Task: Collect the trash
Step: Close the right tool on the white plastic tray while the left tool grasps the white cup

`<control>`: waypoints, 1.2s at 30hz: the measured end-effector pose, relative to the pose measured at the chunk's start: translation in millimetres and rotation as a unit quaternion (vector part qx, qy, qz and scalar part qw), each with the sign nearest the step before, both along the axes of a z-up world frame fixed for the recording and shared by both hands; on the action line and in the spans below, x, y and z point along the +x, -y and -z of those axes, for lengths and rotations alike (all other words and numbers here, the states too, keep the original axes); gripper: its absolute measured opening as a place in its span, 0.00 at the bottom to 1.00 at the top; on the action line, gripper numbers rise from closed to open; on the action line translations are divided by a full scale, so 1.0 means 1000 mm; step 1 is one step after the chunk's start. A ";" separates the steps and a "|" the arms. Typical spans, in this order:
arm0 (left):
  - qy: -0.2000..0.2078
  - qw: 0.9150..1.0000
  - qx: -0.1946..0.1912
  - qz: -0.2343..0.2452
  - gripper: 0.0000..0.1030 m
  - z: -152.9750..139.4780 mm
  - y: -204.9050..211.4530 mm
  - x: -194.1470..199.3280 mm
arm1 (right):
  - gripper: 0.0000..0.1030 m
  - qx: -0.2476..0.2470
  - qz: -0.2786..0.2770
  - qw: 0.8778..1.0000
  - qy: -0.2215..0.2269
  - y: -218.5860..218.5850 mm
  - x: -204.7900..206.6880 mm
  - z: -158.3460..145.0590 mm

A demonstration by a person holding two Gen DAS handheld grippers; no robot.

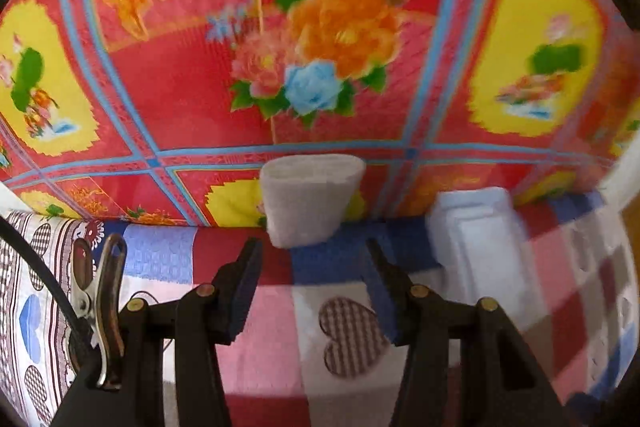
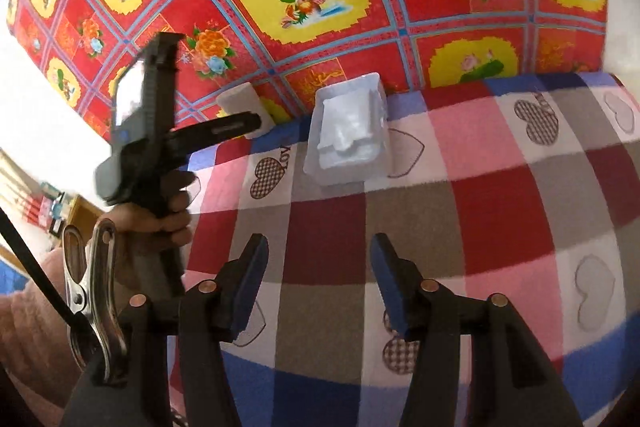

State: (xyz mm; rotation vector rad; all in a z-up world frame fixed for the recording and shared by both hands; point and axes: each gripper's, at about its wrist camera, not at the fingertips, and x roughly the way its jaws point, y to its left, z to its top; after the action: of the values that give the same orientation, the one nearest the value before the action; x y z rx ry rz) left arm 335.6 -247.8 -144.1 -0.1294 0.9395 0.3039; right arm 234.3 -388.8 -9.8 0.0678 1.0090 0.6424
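Both claws stand partly open with nothing between the pads. Left claw (image 1: 312, 267) points steeply down over the checked bedspread (image 1: 260, 327), its blue pads clear of the fabric; the white foam block (image 1: 312, 199) lies just beyond its fingertips, at the far edge of the bed against the red floral cloth (image 1: 180, 87). Right claw (image 2: 318, 259) hangs at a similar downward tilt above the bedspread (image 2: 500, 207), well short of the white foam tray (image 2: 348, 135), which lies farther off near the same far edge. In the right wrist view, the person's left hand (image 2: 168, 219) wraps the handle of its tool, knuckles toward the camera, a pink sleeve (image 2: 32, 315) below it; the tool's front end overlaps the foam block (image 2: 240, 99) and hides its near part. In the left wrist view, the foam tray (image 1: 476, 239) appears to the right of the block, smeared by motion blur, so its moulded shape is hard to make out. Contact between block and tool cannot be judged.
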 end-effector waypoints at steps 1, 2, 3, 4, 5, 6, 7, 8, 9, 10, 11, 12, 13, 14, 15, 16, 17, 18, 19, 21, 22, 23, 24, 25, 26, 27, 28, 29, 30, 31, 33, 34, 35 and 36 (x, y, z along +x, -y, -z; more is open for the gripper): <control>-0.003 1.000 -0.002 -0.009 0.52 0.005 -0.002 0.004 | 0.53 -0.002 -0.003 1.000 0.002 0.000 0.002 0.001; -0.005 1.000 -0.007 -0.017 0.52 0.009 -0.005 0.008 | 0.53 -0.004 -0.006 1.000 0.000 0.000 0.006 0.003; -0.003 1.000 -0.011 -0.024 0.52 0.012 -0.008 0.010 | 0.53 -0.004 -0.007 1.000 -0.007 0.000 0.009 0.005; 0.002 0.999 -0.014 -0.030 0.52 0.014 -0.010 0.011 | 0.53 0.001 -0.008 1.000 -0.016 0.001 0.012 0.007; 0.007 0.999 -0.020 -0.035 0.52 0.016 -0.013 0.013 | 0.53 0.006 -0.010 1.000 -0.022 0.002 0.014 0.008; 0.011 0.999 -0.029 -0.037 0.52 0.017 -0.015 0.014 | 0.53 0.011 -0.012 0.999 -0.027 0.002 0.017 0.009; 0.013 0.998 -0.045 -0.037 0.53 0.020 -0.017 0.016 | 0.53 0.012 -0.013 0.999 -0.029 0.002 0.019 0.010; 0.015 0.997 -0.061 -0.037 0.54 0.021 -0.019 0.017 | 0.53 0.011 -0.013 0.999 -0.027 0.001 0.021 0.011; 0.018 0.997 -0.070 -0.038 0.55 0.023 -0.021 0.018 | 0.53 0.009 -0.013 1.000 -0.027 0.001 0.023 0.012; 0.022 0.996 -0.071 -0.041 0.56 0.023 -0.022 0.019 | 0.53 0.010 -0.013 0.999 -0.029 0.000 0.025 0.014; 0.027 0.996 -0.069 -0.045 0.57 0.024 -0.023 0.020 | 0.53 0.010 -0.013 0.999 -0.031 -0.001 0.027 0.016; 0.030 0.996 -0.065 -0.050 0.58 0.025 -0.024 0.022 | 0.53 0.009 -0.014 0.999 -0.032 -0.002 0.028 0.017; 0.031 0.996 -0.063 -0.054 0.59 0.026 -0.025 0.024 | 0.53 0.008 -0.015 0.999 -0.032 -0.003 0.029 0.018; 0.028 0.996 -0.066 -0.057 0.60 0.027 -0.027 0.025 | 0.53 0.005 -0.017 0.999 -0.030 -0.004 0.031 0.018; 0.032 0.995 -0.070 -0.058 0.60 0.029 -0.027 0.024 | 0.53 0.002 -0.017 0.999 -0.028 -0.005 0.032 0.018; 0.036 0.995 -0.073 -0.057 0.60 0.030 -0.028 0.024 | 0.53 -0.001 -0.019 0.999 -0.026 -0.006 0.034 0.019; 0.035 0.995 -0.078 -0.055 0.60 0.033 -0.029 0.024 | 0.53 -0.002 -0.020 0.999 -0.027 -0.008 0.035 0.020; 0.031 0.995 -0.082 -0.055 0.55 0.034 -0.031 0.025 | 0.53 -0.004 -0.022 0.999 -0.027 -0.009 0.037 0.022; 0.029 0.994 -0.092 -0.056 0.51 0.037 -0.034 0.027 | 0.53 -0.006 -0.023 0.999 -0.028 -0.010 0.039 0.023; 0.029 0.992 -0.107 -0.059 0.28 0.039 -0.038 0.027 | 0.53 -0.009 -0.024 0.999 -0.029 -0.014 0.042 0.026; 0.029 0.992 -0.109 -0.059 0.27 0.040 -0.039 0.026 | 0.53 -0.010 -0.024 0.999 -0.030 -0.016 0.044 0.027; 0.030 0.992 -0.111 -0.057 0.22 0.040 -0.039 0.025 | 0.53 -0.010 -0.024 0.999 -0.030 -0.017 0.045 0.027; 0.029 0.992 -0.113 -0.054 0.19 0.039 -0.039 0.024 | 0.53 -0.012 -0.024 0.999 -0.029 -0.020 0.047 0.028; 0.029 0.991 -0.118 -0.049 0.18 0.038 -0.039 0.022 | 0.53 -0.014 -0.023 0.999 -0.028 -0.022 0.050 0.028; 0.030 0.991 -0.123 -0.046 0.17 0.036 -0.040 0.019 | 0.53 -0.015 -0.021 0.999 -0.025 -0.024 0.053 0.028; 0.031 0.991 -0.126 -0.044 0.17 0.032 -0.041 0.015 | 0.53 -0.015 -0.018 0.999 -0.022 -0.025 0.056 0.028; 0.035 0.990 -0.129 -0.042 0.17 0.028 -0.041 0.012 | 0.53 -0.015 -0.014 1.000 -0.020 -0.028 0.059 0.028; 0.038 0.990 -0.130 -0.041 0.17 0.023 -0.042 0.007 | 0.53 -0.011 -0.011 1.000 -0.017 -0.030 0.064 0.028; 0.041 0.990 -0.131 -0.041 0.17 0.019 -0.041 0.003 | 0.57 -0.007 -0.010 1.000 -0.015 -0.032 0.067 0.027; 0.042 0.989 -0.132 -0.044 0.17 0.016 -0.046 -0.003 | 0.59 -0.006 -0.008 1.000 -0.014 -0.034 0.071 0.027; 0.038 0.987 -0.148 -0.050 0.17 0.013 -0.058 -0.014 | 0.63 0.002 -0.010 1.000 -0.010 -0.038 0.077 0.025; 0.036 0.986 -0.153 -0.052 0.17 0.013 -0.060 -0.018 | 0.63 0.000 -0.011 1.000 -0.003 -0.040 0.079 0.023; 0.034 0.985 -0.157 -0.056 0.17 0.011 -0.064 -0.023 | 0.63 -0.006 -0.012 1.000 0.002 -0.043 0.080 0.022; 0.034 0.985 -0.156 -0.058 0.17 0.010 -0.066 -0.028 | 0.63 -0.016 -0.012 1.000 0.005 -0.048 0.083 0.022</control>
State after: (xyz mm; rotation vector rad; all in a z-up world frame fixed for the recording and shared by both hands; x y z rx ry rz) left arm 307.4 -181.8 -153.7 -0.4817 0.9089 0.2569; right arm 317.7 -341.3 -32.0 0.0251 1.0111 0.6472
